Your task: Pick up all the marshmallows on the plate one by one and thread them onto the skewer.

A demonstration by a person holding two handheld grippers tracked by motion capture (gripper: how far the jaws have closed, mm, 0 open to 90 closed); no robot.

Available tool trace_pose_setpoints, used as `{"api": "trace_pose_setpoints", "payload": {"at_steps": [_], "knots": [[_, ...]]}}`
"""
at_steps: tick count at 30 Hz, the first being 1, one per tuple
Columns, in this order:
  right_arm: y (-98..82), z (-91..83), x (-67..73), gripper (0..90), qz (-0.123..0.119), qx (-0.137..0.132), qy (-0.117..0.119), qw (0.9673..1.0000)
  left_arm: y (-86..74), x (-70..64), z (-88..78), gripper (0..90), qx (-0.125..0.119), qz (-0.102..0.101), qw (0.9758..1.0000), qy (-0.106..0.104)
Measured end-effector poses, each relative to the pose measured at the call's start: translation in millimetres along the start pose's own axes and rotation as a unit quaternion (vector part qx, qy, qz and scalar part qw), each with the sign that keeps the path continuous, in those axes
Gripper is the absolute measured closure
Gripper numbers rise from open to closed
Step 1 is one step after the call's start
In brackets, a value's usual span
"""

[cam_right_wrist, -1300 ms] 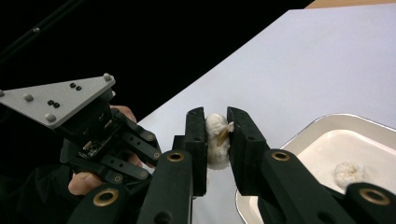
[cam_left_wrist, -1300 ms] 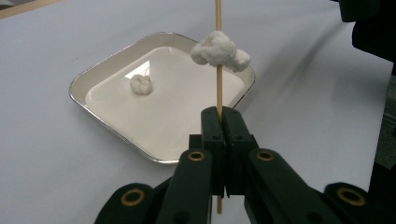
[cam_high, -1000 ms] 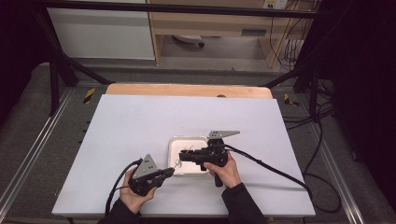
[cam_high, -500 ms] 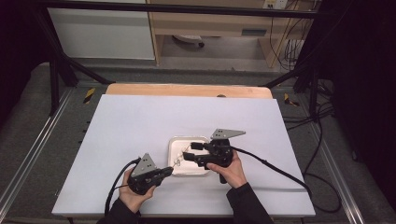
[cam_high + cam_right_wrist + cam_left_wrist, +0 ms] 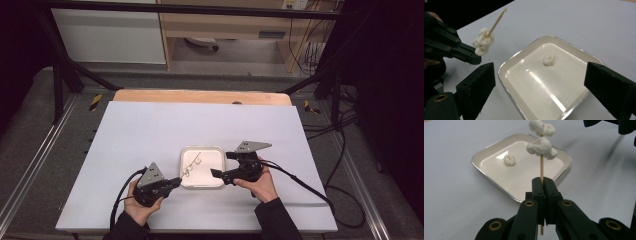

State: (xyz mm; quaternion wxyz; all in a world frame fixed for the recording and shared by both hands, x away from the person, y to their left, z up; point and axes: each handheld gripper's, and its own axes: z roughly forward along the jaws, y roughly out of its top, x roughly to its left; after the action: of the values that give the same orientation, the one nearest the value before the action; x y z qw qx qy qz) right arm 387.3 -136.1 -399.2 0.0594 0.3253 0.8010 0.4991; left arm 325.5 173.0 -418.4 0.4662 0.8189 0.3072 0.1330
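A white square tray (image 5: pixel 212 152) lies on the table near its front edge, with one loose white fluffy piece (image 5: pixel 548 60) inside it. My left gripper (image 5: pixel 541 182) is shut on a thin wooden skewer (image 5: pixel 541 168) that carries two of the same white pieces (image 5: pixel 541 146). In the high view that gripper (image 5: pixel 175 182) sits at the tray's left front corner, the skewer (image 5: pixel 192 161) slanting over the tray. My right gripper (image 5: pixel 220 165) is at the tray's right edge. Its jaws (image 5: pixel 541 82) stand wide open over the tray with nothing between them.
The tray (image 5: pixel 484 151) sits on a large white tabletop (image 5: pixel 150 130) with a wooden strip (image 5: pixel 200 96) at the far edge. Black cables (image 5: pixel 300 182) trail from both grippers toward the front. A dark frame and floor surround the table.
My right gripper has drawn back to the right, from over the tray's middle to its right edge. The left gripper with the skewer has stayed almost still.
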Motion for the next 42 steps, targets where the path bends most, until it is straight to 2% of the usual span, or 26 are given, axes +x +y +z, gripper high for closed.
{"api": "trace_pose_setpoints", "payload": {"at_steps": [6, 11, 15, 21, 28, 30, 34, 37, 39, 42], "knots": [[-5.0, -0.6, -3.1, 6.1, -0.015, 0.03, -0.027, 0.9991, -1.0, 5.9, -2.8, 88.9, 0.001, -0.006, 1.0, 0.003], [-6.2, 3.9, -3.4, 4.9, -0.013, 0.029, -0.039, 0.9987, -1.9, 10.8, -4.7, 88.8, 0.004, -0.011, 0.9999, 0.008], [-4.6, 9.6, -2.1, 2.8, -0.023, 0.041, -0.058, 0.9972, -2.0, 15.1, -6.5, 88.8, 0.003, -0.017, 0.9998, 0.009], [2.9, 21.5, 2.4, 1.7, -0.031, 0.05, -0.056, 0.9967, -2.6, 19.8, -8.3, 88.8, 0.004, -0.024, 0.9996, 0.012], [11.7, 36.5, 5.2, 0.6, -0.031, 0.061, -0.055, 0.9961, -2.4, 22.2, -9.5, 88.8, 0.004, -0.022, 0.9997, 0.013], [13.6, 40.3, 5.5, 0.6, -0.026, 0.056, -0.048, 0.9969, -2.4, 22.9, -9.9, 88.9, 0.004, -0.023, 0.9996, 0.014], [19.2, 48.1, 5.9, 0.6, -0.032, 0.065, -0.058, 0.9957, -2.1, 23.9, -10.9, 88.8, 0.002, -0.025, 0.9996, 0.015], [22.5, 54.1, 5.6, 0.7, -0.03, 0.063, -0.055, 0.996, -1.7, 23.6, -11.1, 88.8, 0.0, -0.024, 0.9996, 0.016], [24.8, 59.3, 5.0, 0.9, -0.034, 0.071, -0.063, 0.9949, -1.7, 24.0, -11.1, 88.9, 0.001, -0.024, 0.9996, 0.016], [27.2, 67.9, 3.0, 1.5, -0.028, 0.074, -0.07, 0.9944, -1.9, 24.2, -11.0, 88.8, 0.002, -0.025, 0.9996, 0.017]]}}
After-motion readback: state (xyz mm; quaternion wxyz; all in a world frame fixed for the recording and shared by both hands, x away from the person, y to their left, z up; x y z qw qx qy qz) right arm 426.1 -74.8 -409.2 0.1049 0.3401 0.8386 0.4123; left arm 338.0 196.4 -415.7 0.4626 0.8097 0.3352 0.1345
